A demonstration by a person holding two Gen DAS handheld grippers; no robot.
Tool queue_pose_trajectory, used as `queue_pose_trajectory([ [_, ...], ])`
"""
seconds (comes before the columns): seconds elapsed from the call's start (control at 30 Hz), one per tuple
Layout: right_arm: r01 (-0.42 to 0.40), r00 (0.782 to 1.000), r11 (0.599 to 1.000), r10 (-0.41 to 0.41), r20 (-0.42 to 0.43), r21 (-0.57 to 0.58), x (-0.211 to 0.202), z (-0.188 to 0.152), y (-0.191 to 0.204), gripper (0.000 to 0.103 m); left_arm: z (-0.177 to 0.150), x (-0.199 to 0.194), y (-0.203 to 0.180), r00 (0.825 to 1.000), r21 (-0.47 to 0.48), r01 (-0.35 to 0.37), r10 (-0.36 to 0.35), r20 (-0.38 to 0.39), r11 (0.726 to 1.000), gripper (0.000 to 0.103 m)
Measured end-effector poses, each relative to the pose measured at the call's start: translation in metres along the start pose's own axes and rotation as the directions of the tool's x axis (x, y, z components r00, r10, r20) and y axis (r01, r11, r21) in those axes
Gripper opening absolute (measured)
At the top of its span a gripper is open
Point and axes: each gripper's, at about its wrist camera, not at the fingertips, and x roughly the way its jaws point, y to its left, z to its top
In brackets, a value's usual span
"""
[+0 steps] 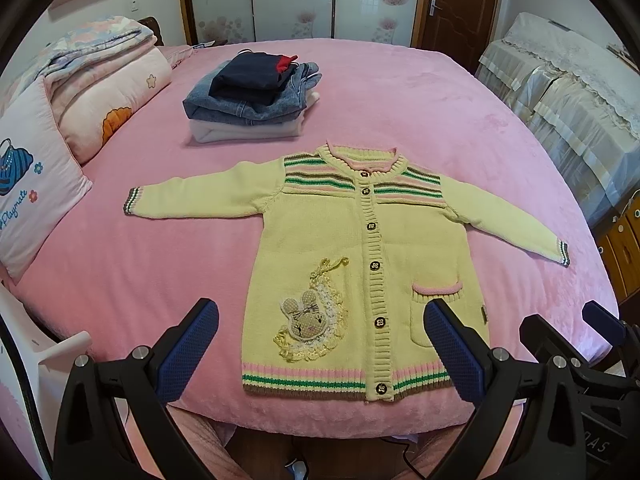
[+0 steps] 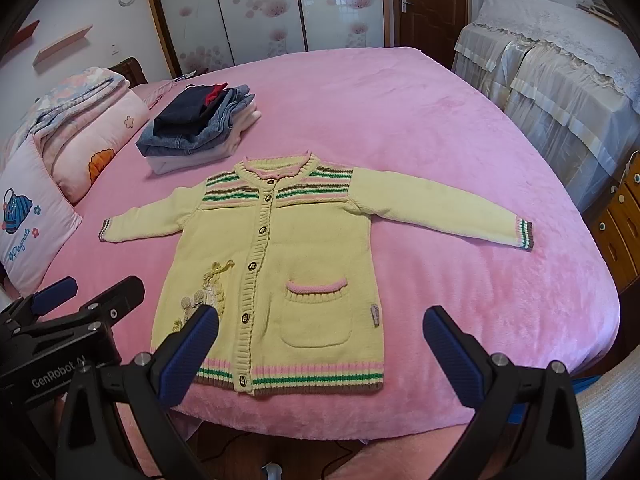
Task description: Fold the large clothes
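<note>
Lying flat and face up on the pink bed (image 1: 400, 92), near its front edge, the yellow knitted cardigan (image 1: 320, 232) is buttoned along its front, with the collar toward the far edge and the striped hem (image 1: 304, 380) toward us. Both sleeves are spread outward: the left sleeve (image 1: 200, 196) reaches toward the pillow side of the bed, the right sleeve (image 1: 508, 220) toward the opposite edge. We see a rabbit patch (image 1: 306, 318) on the left front panel and a pink-trimmed pocket (image 2: 316, 312) on the right panel.

Our left claw (image 1: 320, 344) hovers over the hem region with its blue pads (image 1: 188, 352) spread wide and nothing between them; it does not touch the garment. Our right claw (image 2: 320, 344) is likewise spread wide and empty, above the front edge of the bed, with the pocket showing between its fingers. Each claw appears at the margin of the other's view.

Behind the collar, toward the far left of the bed, sits a stack of folded clothes (image 1: 252, 96): a dark garment on denim on a white piece. Along the left edge lie a pink pillow (image 1: 28, 188) and folded quilts (image 1: 104, 76). Beyond the right edge stands lace-covered furniture (image 2: 560, 72).
</note>
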Motion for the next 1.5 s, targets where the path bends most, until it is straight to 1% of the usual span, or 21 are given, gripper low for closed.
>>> queue_pose_trajectory([
  [0.23,-0.001,1.000,1.000,0.001,0.000,0.000,0.000,0.000,-0.001,0.102,0.001,0.003,0.001,1.000,-0.003,0.003,-0.003,-0.011,1.000,0.101],
  [0.73,-0.006,1.000,1.000,0.006,-0.003,0.006,0.001,-0.001,0.001,0.102,0.001,0.002,0.001,1.000,0.009,-0.007,0.007,-0.001,1.000,0.101],
  [1.0,-0.013,1.000,1.000,0.013,-0.007,0.019,0.009,-0.002,0.000,0.102,0.003,0.003,-0.002,1.000,0.019,-0.012,0.012,0.006,1.000,0.101],
  [1.1,-0.020,1.000,0.999,0.020,-0.005,0.026,0.012,0.000,-0.002,0.102,0.005,0.006,-0.002,1.000,0.008,-0.007,0.007,-0.006,1.000,0.101],
  [1.23,-0.035,0.999,0.999,0.035,0.002,0.038,0.014,0.004,-0.005,0.102,0.011,0.012,0.000,0.999,-0.014,0.021,-0.022,-0.033,1.000,0.101],
  [1.4,-0.040,0.999,0.999,0.039,0.011,0.037,0.018,0.012,-0.007,0.102,0.020,0.015,-0.007,1.000,0.028,0.002,-0.001,-0.013,1.000,0.101],
  [1.5,-0.043,0.999,0.998,0.042,0.021,0.043,0.022,0.020,-0.011,0.102,0.029,0.019,-0.010,1.000,0.036,0.013,-0.012,-0.013,0.999,0.101],
])
